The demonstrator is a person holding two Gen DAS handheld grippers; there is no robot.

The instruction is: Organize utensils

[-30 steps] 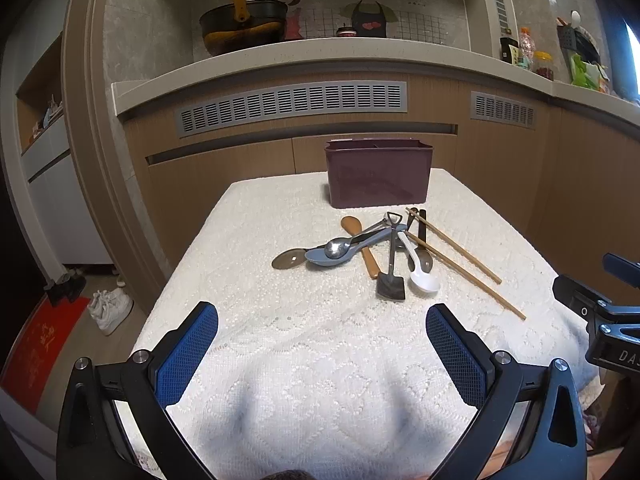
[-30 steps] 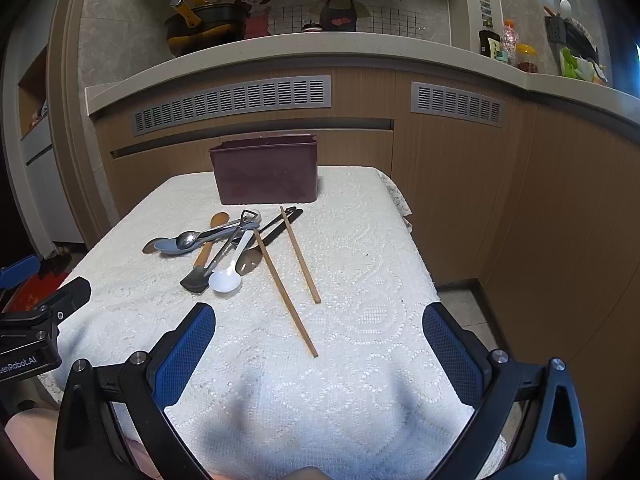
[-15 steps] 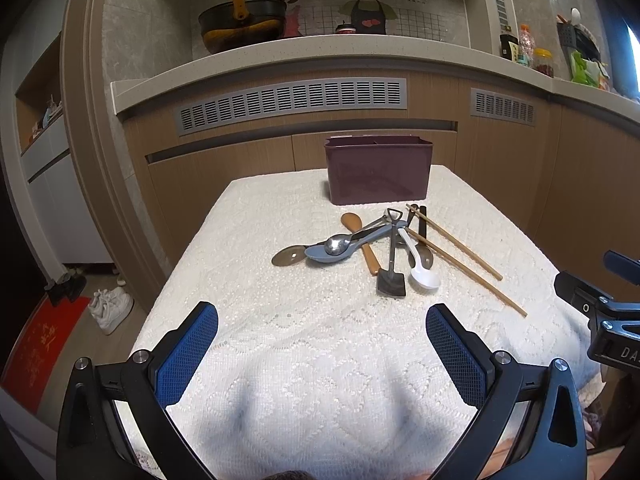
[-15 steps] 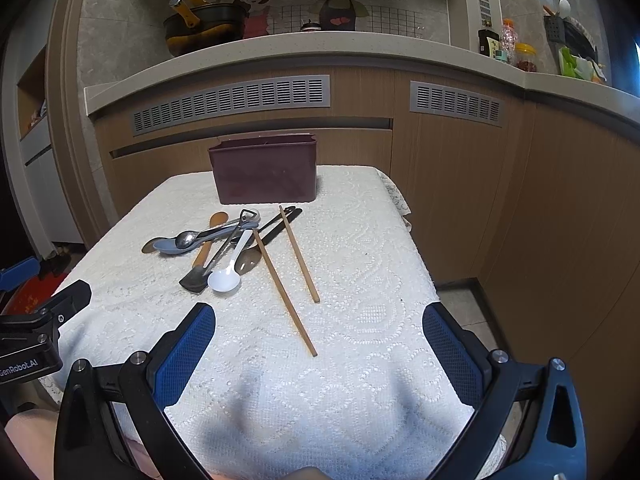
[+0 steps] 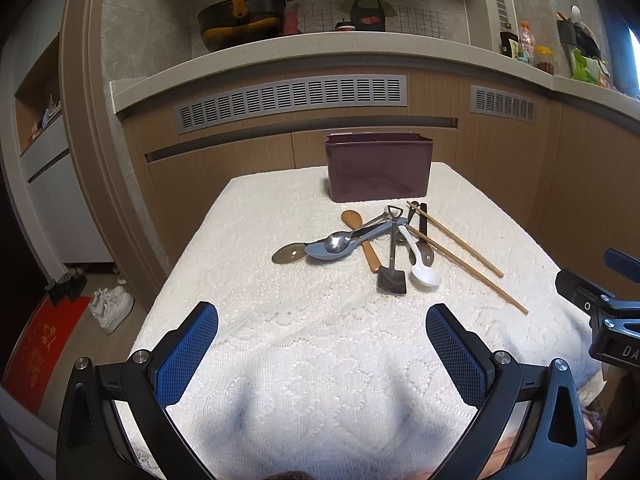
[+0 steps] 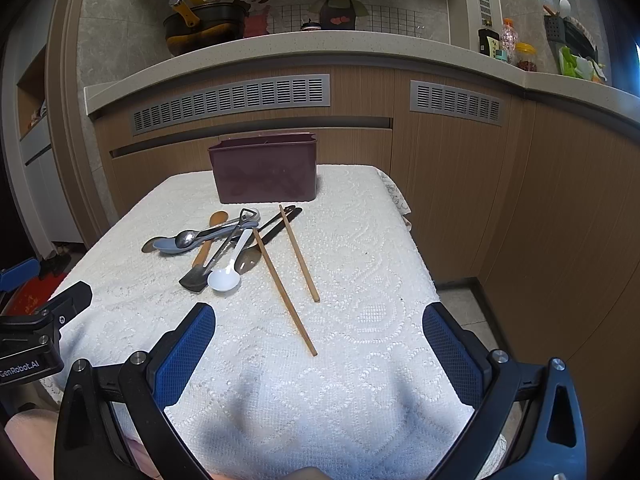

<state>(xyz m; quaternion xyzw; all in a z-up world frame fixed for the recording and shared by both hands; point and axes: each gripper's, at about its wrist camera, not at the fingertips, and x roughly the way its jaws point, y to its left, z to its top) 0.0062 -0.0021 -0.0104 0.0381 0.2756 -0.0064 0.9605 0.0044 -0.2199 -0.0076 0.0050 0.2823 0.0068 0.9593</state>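
Note:
A pile of utensils lies on the white lace tablecloth (image 5: 280, 340): a blue-grey spoon (image 5: 328, 249), a metal spoon (image 5: 338, 241), a wooden spoon (image 5: 362, 240), a small black spatula (image 5: 392, 278), a white plastic spoon (image 5: 424, 272) and two wooden chopsticks (image 5: 460, 258). A dark maroon utensil box (image 5: 378, 168) stands behind them. In the right wrist view the box (image 6: 264, 170), chopsticks (image 6: 286, 292) and white spoon (image 6: 226, 276) show too. My left gripper (image 5: 322, 348) and right gripper (image 6: 320, 346) are both open and empty, hovering near the table's front edge.
A wooden cabinet front with grey vents (image 5: 292, 96) stands behind the table under a counter. A pot (image 5: 240, 20) and bottles (image 5: 528, 44) sit on that counter. The table's right edge (image 6: 416, 248) drops to the floor. Shoes (image 5: 112, 306) lie on the floor left.
Both grippers have crept slightly forward toward the utensil pile. The jaws stay open and the utensils have not moved.

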